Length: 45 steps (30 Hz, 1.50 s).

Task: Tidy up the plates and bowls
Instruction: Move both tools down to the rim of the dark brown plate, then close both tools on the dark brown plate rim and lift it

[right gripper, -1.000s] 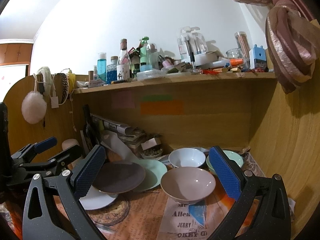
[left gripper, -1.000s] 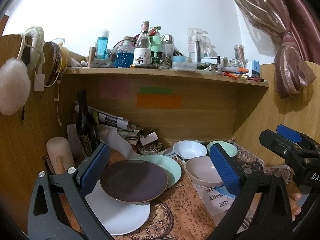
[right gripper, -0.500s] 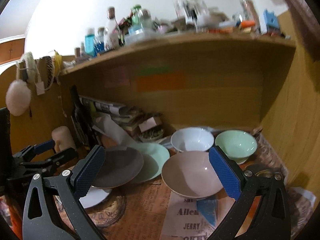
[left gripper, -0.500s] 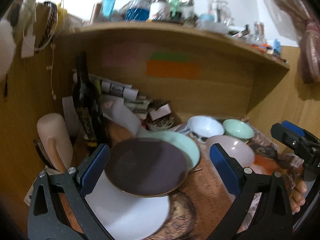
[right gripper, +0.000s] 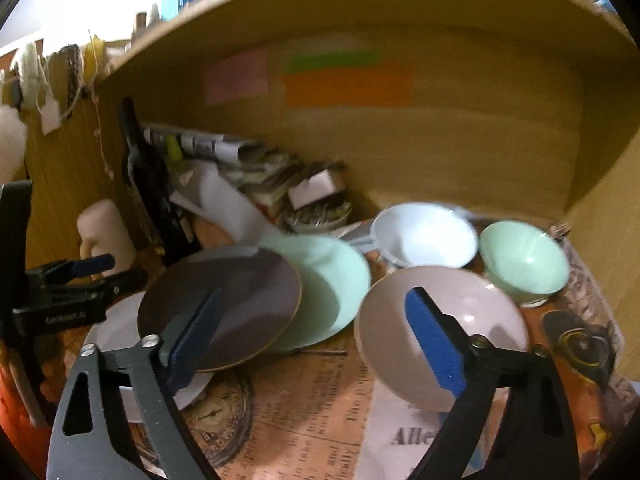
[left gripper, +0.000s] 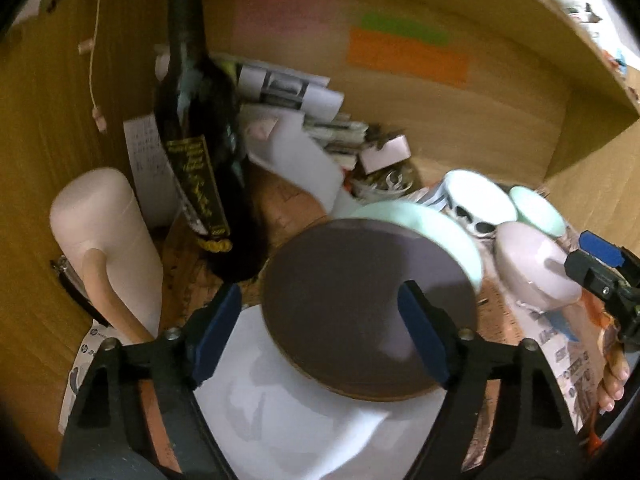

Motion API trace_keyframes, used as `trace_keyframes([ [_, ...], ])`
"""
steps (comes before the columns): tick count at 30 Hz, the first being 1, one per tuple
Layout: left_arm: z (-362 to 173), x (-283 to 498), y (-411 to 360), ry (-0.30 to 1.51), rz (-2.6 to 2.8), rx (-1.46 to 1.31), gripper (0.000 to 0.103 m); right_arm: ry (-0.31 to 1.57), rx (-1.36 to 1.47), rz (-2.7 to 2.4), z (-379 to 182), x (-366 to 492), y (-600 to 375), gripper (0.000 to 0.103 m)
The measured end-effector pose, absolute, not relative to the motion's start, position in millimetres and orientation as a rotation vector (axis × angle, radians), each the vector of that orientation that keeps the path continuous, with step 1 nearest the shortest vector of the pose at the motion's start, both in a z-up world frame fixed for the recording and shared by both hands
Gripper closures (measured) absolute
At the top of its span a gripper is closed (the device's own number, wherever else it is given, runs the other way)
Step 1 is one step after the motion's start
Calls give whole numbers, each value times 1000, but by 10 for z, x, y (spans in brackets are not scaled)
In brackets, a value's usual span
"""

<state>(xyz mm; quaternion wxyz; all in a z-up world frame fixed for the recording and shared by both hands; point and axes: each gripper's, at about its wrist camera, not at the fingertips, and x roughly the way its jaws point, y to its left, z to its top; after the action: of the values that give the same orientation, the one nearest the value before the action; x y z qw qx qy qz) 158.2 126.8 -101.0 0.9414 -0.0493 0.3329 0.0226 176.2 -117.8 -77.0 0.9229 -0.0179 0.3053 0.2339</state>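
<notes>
The white plate [left gripper: 296,412] is the biggest dish. It lies right under the left tongs [left gripper: 320,336], which are spread wide and hold nothing. The dark plate [left gripper: 360,304] sits between their blue tips, leaning on the white plate and on the green plate [left gripper: 440,220] behind it. If the tongs bump its raised edge, I think it could slide off and clatter. The tall dark bottle [left gripper: 200,136] stands just past the left tip, and a wide swing could knock it over.

The right tongs [right gripper: 316,340] are spread wide too, and empty. The pink bowl [right gripper: 440,320] is under their right tip. A hard push could tip it into the white bowl [right gripper: 424,236] or the small green bowl [right gripper: 524,260] behind it.
</notes>
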Motion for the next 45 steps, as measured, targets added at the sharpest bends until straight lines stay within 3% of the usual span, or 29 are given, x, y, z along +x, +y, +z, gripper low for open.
trace_keyframes([
  [6, -1193, 1754, 1491, 773, 46, -118, 33, 736, -47, 515, -983, 1935, -965, 31],
  [10, -1311, 1881, 1614, 836, 36, -151, 42, 810, -49, 527, -1138, 2041, -858, 47],
  [18, -1453, 2025, 1743, 917, -15, -206, 63, 904, -42, 516, -1376, 2236, -722, 60],
  [22, -1468, 2109, 1767, 939, -32, -214, 66, 949, -20, 517, -1454, 2330, -692, 73],
  [24, -1474, 2150, 1776, 949, -44, -216, 72, 964, -8, 523, -1487, 2355, -681, 74],
  [30, -1483, 2238, 1758, 978, -89, -222, 76, 988, 22, 546, -1530, 2409, -649, 76],
  [45, -1464, 2267, 1686, 994, -86, -198, 76, 975, 52, 550, -1539, 2411, -674, 77],
])
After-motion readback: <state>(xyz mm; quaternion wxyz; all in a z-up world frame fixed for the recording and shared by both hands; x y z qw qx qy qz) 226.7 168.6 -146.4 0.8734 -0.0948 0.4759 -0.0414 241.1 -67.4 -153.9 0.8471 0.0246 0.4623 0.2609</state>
